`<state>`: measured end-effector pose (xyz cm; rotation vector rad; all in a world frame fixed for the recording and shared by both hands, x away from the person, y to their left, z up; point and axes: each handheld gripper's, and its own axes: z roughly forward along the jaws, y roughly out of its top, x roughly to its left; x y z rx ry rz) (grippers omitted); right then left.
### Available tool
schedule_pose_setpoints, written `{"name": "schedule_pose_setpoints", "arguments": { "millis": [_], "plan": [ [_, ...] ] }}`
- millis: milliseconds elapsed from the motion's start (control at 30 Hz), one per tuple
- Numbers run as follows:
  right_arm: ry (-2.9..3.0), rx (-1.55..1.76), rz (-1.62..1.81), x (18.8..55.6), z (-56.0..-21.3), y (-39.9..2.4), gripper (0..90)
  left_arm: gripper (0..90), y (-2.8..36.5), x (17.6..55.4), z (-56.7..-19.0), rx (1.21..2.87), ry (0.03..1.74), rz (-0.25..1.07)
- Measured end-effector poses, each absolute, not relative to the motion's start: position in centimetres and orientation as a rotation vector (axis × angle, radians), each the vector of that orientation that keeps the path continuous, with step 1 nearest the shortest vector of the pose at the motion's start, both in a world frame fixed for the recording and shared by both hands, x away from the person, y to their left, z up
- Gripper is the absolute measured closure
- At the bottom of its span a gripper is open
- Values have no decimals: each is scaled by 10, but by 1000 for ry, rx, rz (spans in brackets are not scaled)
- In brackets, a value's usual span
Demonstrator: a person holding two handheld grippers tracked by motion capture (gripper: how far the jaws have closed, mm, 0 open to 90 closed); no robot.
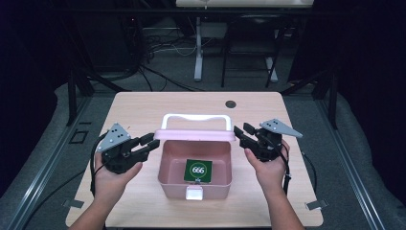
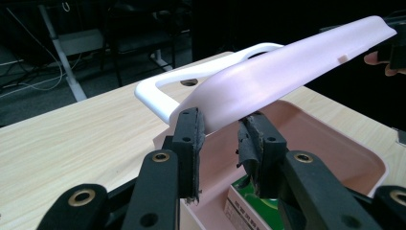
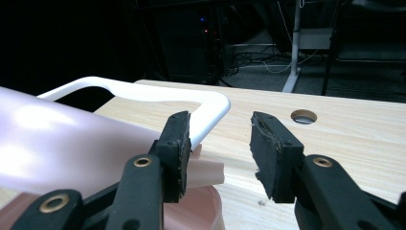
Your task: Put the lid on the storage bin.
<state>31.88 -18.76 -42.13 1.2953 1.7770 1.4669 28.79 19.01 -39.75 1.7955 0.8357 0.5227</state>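
Here, left gripper (image 1: 152, 143) and right gripper (image 1: 239, 133) both spread, flanking raised pink lid (image 1: 194, 134), hands low.

Both forearms reach in over the near edge, bare, one on each side. The left hand (image 1: 111, 179) wraps its gripper from below and behind, and the left gripper (image 1: 152, 142) points inward to the right, the grey three-cornered plate (image 1: 114, 135) sitting on top. In the left gripper view its jaws stand a little apart, the worn pads (image 2: 249, 143) frayed at the edges. The right hand (image 1: 269, 168) holds the right gripper (image 1: 243, 130) angled inward to the left and slightly away. Its jaws stand well apart in the right gripper view. A cable (image 1: 287, 167) trails down along the right wrist.
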Motion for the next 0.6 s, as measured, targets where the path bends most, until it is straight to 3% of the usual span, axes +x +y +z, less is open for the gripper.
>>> {"name": "schedule_pose_setpoints", "arguments": {
  "millis": [600],
  "plan": [
    [1764, 1303, 1477, 319, -420, -190, 563, 676, 192, 275, -405, 1814, 827, 504]
  ]
}}
